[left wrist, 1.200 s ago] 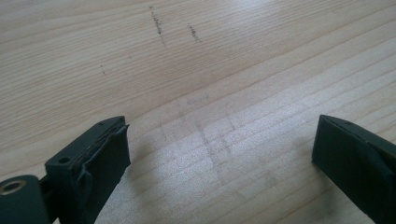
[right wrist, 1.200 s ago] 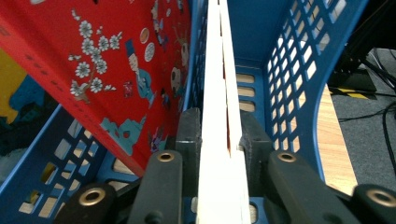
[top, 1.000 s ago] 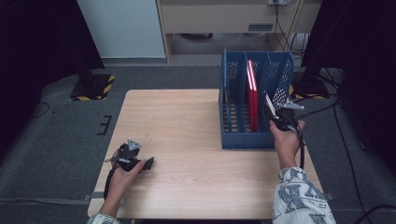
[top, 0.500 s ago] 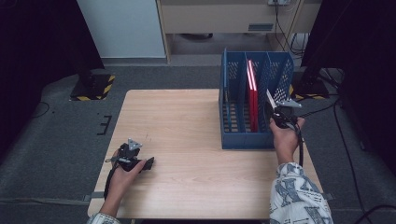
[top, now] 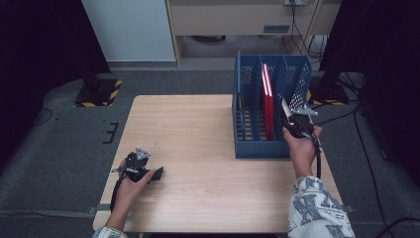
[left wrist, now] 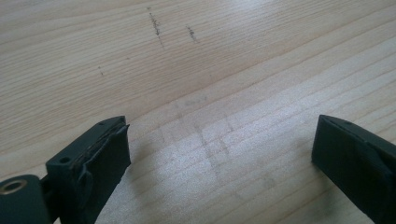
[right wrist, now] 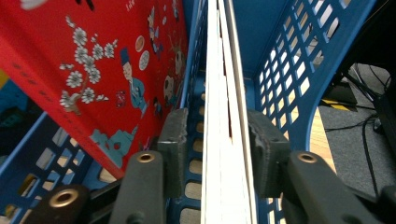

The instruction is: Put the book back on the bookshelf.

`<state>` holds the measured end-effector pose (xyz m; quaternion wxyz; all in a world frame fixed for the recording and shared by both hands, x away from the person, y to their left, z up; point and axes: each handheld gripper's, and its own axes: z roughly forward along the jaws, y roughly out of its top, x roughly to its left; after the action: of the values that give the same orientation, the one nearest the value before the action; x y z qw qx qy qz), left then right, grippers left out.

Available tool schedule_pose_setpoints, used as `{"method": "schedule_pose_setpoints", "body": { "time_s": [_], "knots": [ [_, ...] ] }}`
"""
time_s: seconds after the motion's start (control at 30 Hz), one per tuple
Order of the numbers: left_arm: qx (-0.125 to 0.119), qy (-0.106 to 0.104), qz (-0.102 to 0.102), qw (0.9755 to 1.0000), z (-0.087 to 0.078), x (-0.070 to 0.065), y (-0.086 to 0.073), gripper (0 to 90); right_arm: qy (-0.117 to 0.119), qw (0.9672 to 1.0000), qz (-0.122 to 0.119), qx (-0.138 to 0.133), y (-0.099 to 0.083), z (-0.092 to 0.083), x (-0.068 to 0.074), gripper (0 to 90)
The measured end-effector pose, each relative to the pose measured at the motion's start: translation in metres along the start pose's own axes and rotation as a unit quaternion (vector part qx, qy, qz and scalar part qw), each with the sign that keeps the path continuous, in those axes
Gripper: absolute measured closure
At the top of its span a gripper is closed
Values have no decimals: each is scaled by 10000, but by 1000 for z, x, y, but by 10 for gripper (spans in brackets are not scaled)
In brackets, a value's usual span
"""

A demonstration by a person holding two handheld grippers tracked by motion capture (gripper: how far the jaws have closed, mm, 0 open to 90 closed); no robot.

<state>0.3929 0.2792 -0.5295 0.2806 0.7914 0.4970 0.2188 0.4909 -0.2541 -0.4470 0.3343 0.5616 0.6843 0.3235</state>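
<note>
A blue file rack (top: 247, 144) stands at the table's right side, with a red book (top: 268, 106) upright in its middle slot. My right gripper (top: 293, 120) reaches into the rightmost slot. In the right gripper view a thin book (right wrist: 224, 70) stands on edge, white page edges toward me, between the jaws of the right gripper (right wrist: 218, 126). The jaws have just been opening: a gap shows at the left pad, so they no longer press it. The red book's cover (right wrist: 107, 60) leans at the left. My left gripper (top: 157, 174) rests open on the table's near left, with bare wood between the jaws of the left gripper (left wrist: 219, 154).
The rack's perforated blue wall (right wrist: 289, 70) is close on the right of the thin book. Cables (top: 341, 119) trail on the floor right of the table. The wooden tabletop (top: 188, 129) stretches between the two hands.
</note>
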Motion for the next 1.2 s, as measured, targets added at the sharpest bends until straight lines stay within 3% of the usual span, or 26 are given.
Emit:
{"method": "schedule_pose_setpoints", "body": {
  "time_s": [0.7,1.2],
  "knots": [
    [8,20,22,10000,0,-1,0,33,247,9995,-184,-78,-12,-27,-5,573],
    [7,22,24,10000,0,-1,0,33,303,9992,-264,-18,-21,-32,-7,618]
  ]
}}
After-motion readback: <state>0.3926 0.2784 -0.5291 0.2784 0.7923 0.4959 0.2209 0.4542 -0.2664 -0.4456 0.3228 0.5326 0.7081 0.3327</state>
